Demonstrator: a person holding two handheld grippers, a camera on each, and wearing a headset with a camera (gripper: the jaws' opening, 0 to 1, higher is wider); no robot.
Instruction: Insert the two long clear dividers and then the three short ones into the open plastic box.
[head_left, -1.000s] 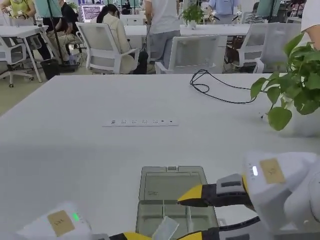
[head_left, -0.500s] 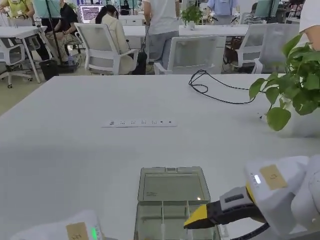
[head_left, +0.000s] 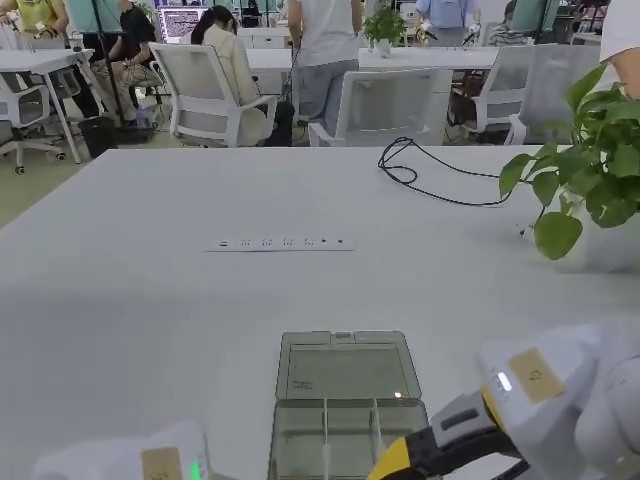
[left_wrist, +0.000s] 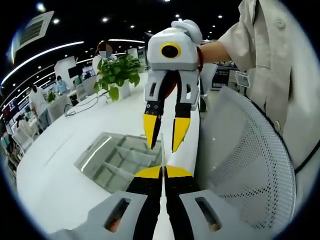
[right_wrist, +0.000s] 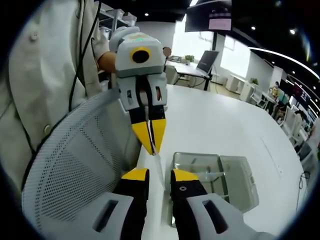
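The open clear plastic box (head_left: 300, 440) lies near the front edge of the white surface (head_left: 150, 300). Its long axis points away from the person, with the lid flat behind and thin clear dividers (head_left: 326, 445) standing inside. At its near right corner the right hand-held gripper (left_wrist: 162, 147) is narrowly parted. The left hand-held gripper (right_wrist: 152, 147) has its jaws pressed together.

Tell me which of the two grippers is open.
The right gripper: its yellow tips stand apart, while those of the left gripper are pressed together.
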